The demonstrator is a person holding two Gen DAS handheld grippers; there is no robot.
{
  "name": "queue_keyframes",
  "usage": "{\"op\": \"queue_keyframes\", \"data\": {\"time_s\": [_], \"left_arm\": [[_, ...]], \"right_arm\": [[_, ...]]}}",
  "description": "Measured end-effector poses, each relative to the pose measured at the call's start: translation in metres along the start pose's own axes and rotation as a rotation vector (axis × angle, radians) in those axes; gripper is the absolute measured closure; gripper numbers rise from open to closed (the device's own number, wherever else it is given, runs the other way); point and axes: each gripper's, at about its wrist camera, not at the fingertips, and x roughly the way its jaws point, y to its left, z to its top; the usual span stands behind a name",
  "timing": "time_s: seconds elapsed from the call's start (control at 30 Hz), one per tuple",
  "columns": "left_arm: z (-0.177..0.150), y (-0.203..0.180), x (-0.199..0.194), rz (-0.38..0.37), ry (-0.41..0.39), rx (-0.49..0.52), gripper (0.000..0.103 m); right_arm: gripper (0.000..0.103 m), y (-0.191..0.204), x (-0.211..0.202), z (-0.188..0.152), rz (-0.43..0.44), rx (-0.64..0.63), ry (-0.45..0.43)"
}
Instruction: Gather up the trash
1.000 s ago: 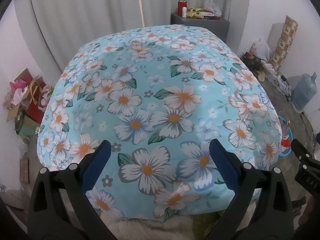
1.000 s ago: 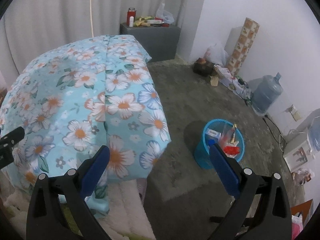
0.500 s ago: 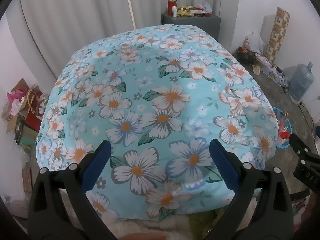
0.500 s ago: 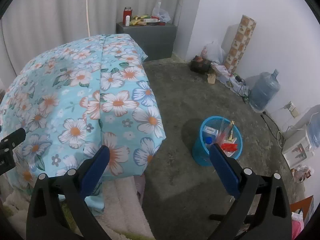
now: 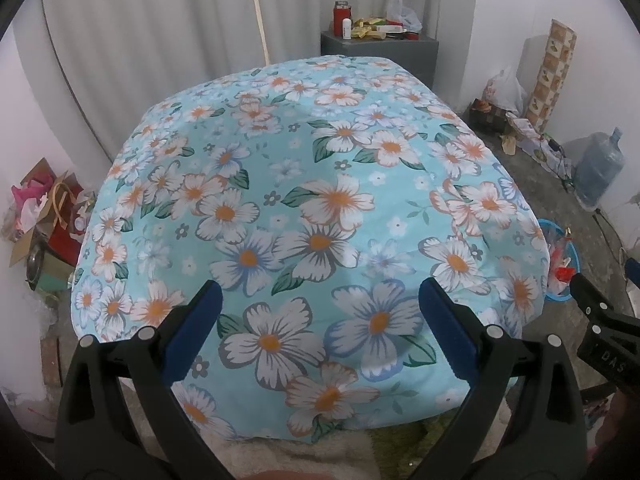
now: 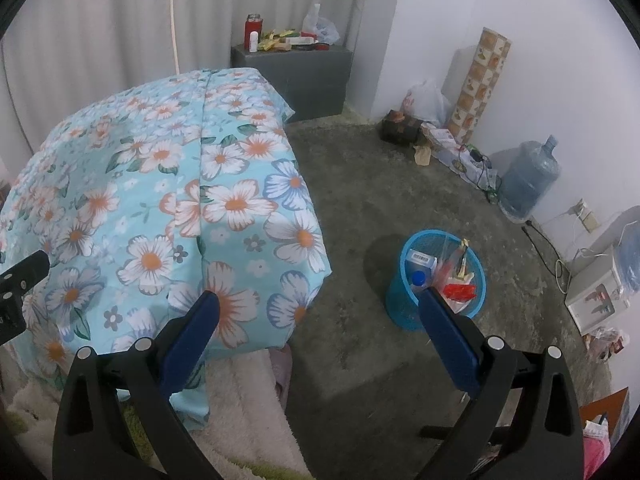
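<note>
A blue mesh trash bin [image 6: 404, 304] stands on the concrete floor to the right of the table, holding a carton, a bottle and wrappers. It also shows at the right edge of the left wrist view [image 5: 567, 256]. My right gripper [image 6: 318, 300] is open and empty, held above the floor between table and bin. My left gripper [image 5: 320, 290] is open and empty above the near end of the table, which is covered by a blue floral cloth [image 5: 304, 208]. No loose trash shows on the cloth.
A grey cabinet [image 6: 296, 72] with bottles and packets stands in the far corner. A water jug [image 6: 528, 178], bags and a patterned roll [image 6: 478, 84] line the right wall. Boxes and paper [image 5: 40, 216] lie left of the table. White fluffy fabric [image 6: 248, 408] lies below.
Both grippers have drawn back and up slightly, so the table and the bin sit a little farther away in view. Both stay open and empty.
</note>
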Motion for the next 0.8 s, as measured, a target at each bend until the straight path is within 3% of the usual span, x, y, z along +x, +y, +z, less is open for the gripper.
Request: {"op": "queue_keyframes", "data": {"time_s": [0.8], "left_arm": [[0.0002,-0.0011,-0.0026,-0.014,-0.012,0.001,0.009]], "right_arm": [[0.006,-0.0021,-0.0025,0.0016,-0.014,0.005,-0.002]]}}
